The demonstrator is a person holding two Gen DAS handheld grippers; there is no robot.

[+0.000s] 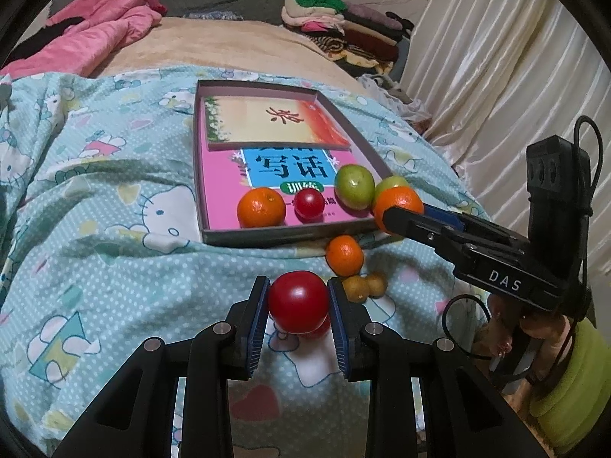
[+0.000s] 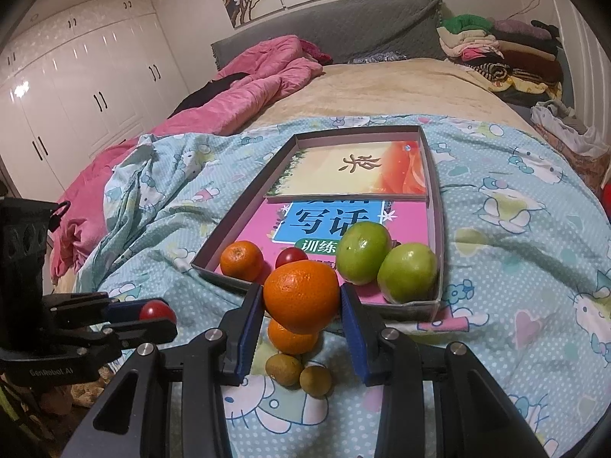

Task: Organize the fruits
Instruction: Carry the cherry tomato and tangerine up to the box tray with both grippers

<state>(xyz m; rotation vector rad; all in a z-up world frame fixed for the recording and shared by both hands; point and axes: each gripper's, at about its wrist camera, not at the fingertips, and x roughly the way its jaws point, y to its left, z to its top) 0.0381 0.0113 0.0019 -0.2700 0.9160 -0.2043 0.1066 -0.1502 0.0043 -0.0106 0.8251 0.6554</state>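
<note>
My left gripper [image 1: 298, 305] is shut on a red tomato [image 1: 298, 305], held above the bedspread near the box's front edge. My right gripper [image 2: 302, 297] is shut on an orange [image 2: 301, 294]; in the left wrist view it [image 1: 393, 215] hovers at the box's front right corner. The shallow grey box [image 1: 267, 236] holds an orange [image 1: 261, 207], a small red tomato [image 1: 309, 201] and two green fruits [image 1: 354, 186], [image 2: 408, 273]. On the bedspread in front lie another orange [image 1: 345, 255] and two small brown fruits [image 2: 284, 369], [image 2: 315, 381].
Two books [image 1: 267, 118] line the box bottom. The box rests on a blue cartoon-print bedspread [image 1: 107, 198]. A pink quilt [image 2: 244, 87] lies at the bed's far left, folded clothes [image 2: 496, 49] at the far right. White wardrobes [image 2: 76, 87] stand left, curtains [image 1: 496, 57] right.
</note>
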